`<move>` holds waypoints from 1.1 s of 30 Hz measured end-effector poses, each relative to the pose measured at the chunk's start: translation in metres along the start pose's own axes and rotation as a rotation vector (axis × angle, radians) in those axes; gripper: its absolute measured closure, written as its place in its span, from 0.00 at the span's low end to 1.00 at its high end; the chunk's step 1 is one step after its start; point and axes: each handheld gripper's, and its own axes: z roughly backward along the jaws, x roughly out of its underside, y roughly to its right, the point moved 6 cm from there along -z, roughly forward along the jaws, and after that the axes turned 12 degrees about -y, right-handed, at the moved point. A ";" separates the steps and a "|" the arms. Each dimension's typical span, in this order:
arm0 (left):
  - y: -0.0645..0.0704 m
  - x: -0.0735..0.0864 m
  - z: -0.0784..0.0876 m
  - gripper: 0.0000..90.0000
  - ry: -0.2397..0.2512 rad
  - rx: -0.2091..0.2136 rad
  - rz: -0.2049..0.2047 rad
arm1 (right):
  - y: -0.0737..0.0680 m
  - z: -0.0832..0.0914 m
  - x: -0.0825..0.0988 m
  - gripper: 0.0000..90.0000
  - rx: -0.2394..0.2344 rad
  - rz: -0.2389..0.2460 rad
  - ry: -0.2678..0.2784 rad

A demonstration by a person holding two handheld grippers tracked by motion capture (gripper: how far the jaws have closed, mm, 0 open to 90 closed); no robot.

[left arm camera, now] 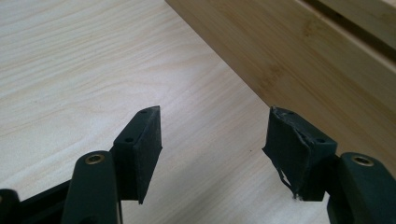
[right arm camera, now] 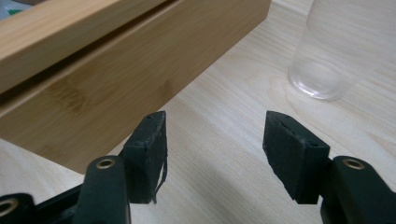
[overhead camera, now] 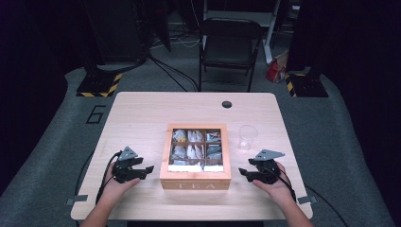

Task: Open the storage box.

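The wooden tea box (overhead camera: 195,163) sits at the middle of the table (overhead camera: 142,113), toward the person's edge, its window lid down over six compartments of tea bags and the word TEA on its front wall. The left gripper (overhead camera: 147,169) hovers just beside the box's left wall and the right gripper (overhead camera: 242,172) just beside its right wall; both point inward at the box, neither touching it. In the left gripper view the jaws stand partly apart with bare table between them, nothing held, and the box's side (left arm camera: 299,60) runs past on the right; the right gripper view shows the same half-open gap, empty, with the box wall (right arm camera: 116,88) to the left. A clear plastic cup (overhead camera: 247,136) stands upright near the box's far right corner, close to the right gripper. The work looks like lifting or opening the box from both sides, though which is hard to tell. The main risk is an uneven squeeze: if one side bites before the other, the box would slide or twist across the smooth table. A right hand swinging wide could tip the light cup. The pad on the left gripper's right jaw looks torn, which might weaken its hold.
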 end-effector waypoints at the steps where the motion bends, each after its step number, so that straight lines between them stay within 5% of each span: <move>1: 0.001 0.000 0.002 0.40 0.003 0.010 0.008 | 0.000 0.001 -0.001 0.45 0.002 0.007 0.002; 19: 0.021 -0.014 0.042 0.42 0.040 0.031 -0.004 | -0.023 0.041 -0.024 0.45 -0.081 -0.022 0.064; 33: 0.038 -0.018 0.061 0.45 0.059 0.062 -0.037 | -0.043 0.052 -0.029 0.45 -0.100 0.026 0.077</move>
